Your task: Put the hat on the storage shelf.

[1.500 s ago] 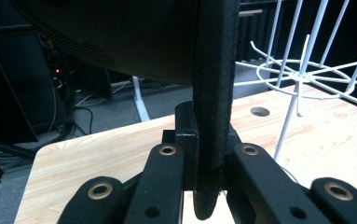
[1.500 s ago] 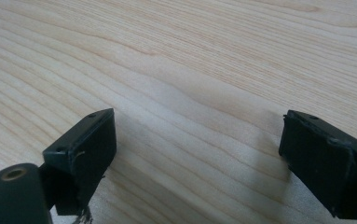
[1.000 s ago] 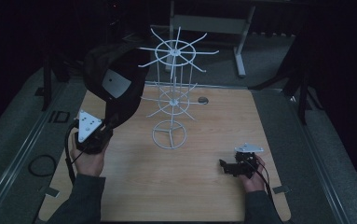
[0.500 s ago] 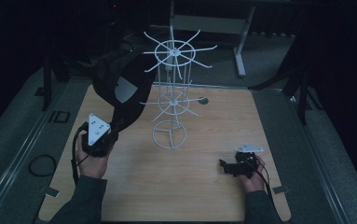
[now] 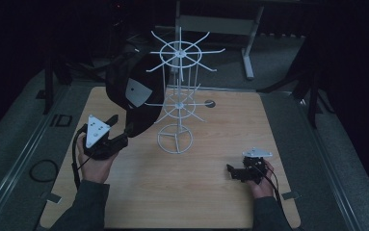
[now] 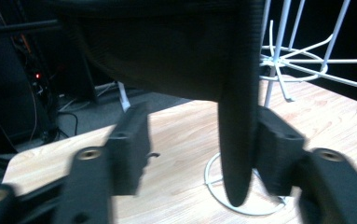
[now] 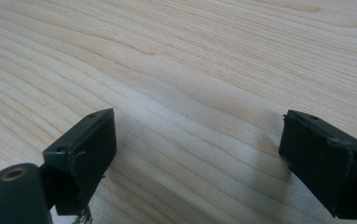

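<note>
Left gripper view shows the left hand-held gripper (image 6: 192,154) with jaws spread, the brim of a black cap (image 6: 234,116) hanging between them against the right jaw; whether it is pinched I cannot tell. High view adds the cap's crown (image 5: 131,94) raised beside the white wire rack (image 5: 177,96) on the bench (image 5: 211,192). Right gripper view shows the right hand-held gripper (image 7: 197,154) spread wide over bare wood; high view places it (image 5: 235,172) low at the bench's right, well apart from the rack.

Camera layout: one overhead, two gripper-mounted.
High view looks down on the table (image 5: 220,192); the left gripper view shares its rack (image 5: 177,103), close.
</note>
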Available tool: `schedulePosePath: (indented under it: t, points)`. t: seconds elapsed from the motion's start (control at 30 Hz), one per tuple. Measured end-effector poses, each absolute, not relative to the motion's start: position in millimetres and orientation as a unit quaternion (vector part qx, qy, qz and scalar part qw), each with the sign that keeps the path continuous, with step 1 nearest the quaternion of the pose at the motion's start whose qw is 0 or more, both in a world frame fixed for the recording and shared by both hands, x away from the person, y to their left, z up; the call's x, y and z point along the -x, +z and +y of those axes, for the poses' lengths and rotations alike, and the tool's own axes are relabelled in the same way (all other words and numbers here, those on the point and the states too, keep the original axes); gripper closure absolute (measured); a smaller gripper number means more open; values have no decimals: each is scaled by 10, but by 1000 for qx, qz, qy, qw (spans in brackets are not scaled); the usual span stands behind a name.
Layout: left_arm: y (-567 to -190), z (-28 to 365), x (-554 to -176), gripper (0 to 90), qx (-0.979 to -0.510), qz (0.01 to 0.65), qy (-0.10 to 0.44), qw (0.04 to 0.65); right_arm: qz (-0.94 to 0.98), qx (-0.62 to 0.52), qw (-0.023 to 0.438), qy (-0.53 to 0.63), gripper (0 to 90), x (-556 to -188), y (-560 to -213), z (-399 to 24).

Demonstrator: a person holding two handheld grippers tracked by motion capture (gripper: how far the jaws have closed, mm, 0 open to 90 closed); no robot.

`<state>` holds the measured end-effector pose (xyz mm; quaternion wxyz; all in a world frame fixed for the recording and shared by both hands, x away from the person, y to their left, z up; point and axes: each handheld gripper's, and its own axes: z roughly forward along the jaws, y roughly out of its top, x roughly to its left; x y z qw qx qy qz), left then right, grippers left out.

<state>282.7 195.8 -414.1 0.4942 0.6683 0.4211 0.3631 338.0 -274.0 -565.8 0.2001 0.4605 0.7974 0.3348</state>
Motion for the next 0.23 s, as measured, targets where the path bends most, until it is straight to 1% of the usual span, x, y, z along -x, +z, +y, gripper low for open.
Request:
schedulePosePath:
  t: [0.07, 0.1, 0.23]
  points:
    - [-4145, 1968, -2835, 329, -665, 427, 359, 496, 797, -460, 200, 335, 109, -3380, -5658, -2740]
    - [-4147, 1976, -2838, 276, -664, 429, 357, 498, 797, -461, 200, 335, 109, -3380, -5657, -2739]
    - [-4161, 1984, -2825, 151, -665, 431, 348, 501, 797, -461, 200, 335, 108, -3380, -5657, -2739]
